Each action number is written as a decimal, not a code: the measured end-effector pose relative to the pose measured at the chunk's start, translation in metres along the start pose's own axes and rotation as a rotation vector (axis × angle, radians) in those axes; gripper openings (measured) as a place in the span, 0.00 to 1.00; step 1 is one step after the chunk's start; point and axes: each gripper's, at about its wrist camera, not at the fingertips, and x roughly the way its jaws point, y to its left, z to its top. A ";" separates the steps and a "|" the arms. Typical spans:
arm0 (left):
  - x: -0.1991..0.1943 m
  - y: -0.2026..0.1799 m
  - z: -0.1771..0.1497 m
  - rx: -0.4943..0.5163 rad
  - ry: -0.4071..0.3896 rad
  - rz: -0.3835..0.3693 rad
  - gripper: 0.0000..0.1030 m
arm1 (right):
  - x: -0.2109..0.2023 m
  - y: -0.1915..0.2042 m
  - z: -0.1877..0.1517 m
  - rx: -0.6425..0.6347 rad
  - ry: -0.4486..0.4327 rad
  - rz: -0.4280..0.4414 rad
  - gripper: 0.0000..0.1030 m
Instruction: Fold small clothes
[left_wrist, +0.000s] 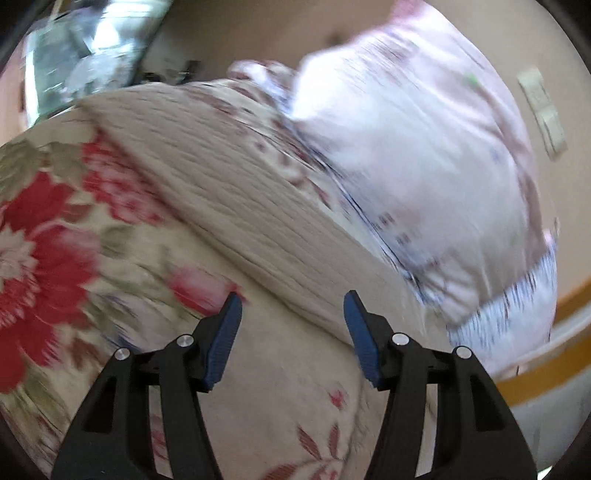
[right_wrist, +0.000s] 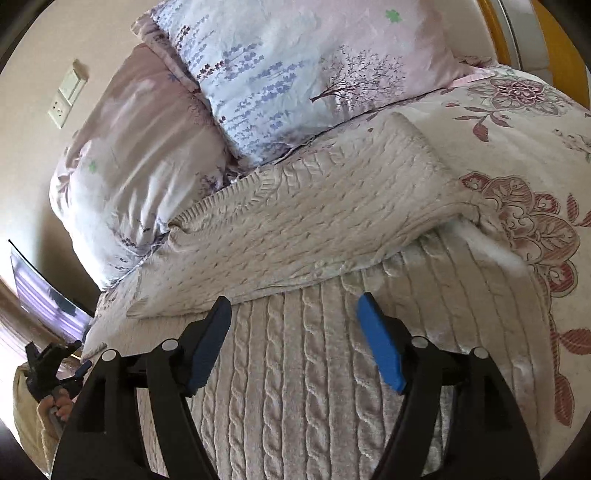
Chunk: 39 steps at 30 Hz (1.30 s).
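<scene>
A beige cable-knit sweater (right_wrist: 295, 387) lies on the bed, with one part folded over (right_wrist: 314, 221) across its far half. My right gripper (right_wrist: 294, 300) hovers just above the knit, open, with nothing between its blue pads. In the left wrist view the same sweater (left_wrist: 236, 192) lies ahead, blurred. My left gripper (left_wrist: 292, 299) is open over the floral bedspread (left_wrist: 55, 229), short of the sweater's near edge, and holds nothing. It also shows at the far left of the right wrist view, as the left gripper (right_wrist: 79, 369) in a person's hand.
Two pale pink and lilac printed pillows (right_wrist: 295, 74) (right_wrist: 129, 155) lean at the head of the bed behind the sweater. The floral bedspread (right_wrist: 517, 147) extends to the right. A wall switch plate (right_wrist: 68, 92) and an orange bed frame (left_wrist: 546, 373) border the bed.
</scene>
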 end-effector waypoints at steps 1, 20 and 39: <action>0.000 0.007 0.005 -0.031 -0.010 0.008 0.55 | 0.000 0.000 0.000 0.000 0.002 0.003 0.71; 0.011 0.060 0.046 -0.319 -0.081 -0.041 0.09 | 0.001 -0.003 -0.001 0.006 0.004 0.023 0.74; 0.016 -0.163 -0.026 0.121 0.063 -0.440 0.05 | 0.003 -0.004 -0.002 0.010 0.000 0.033 0.75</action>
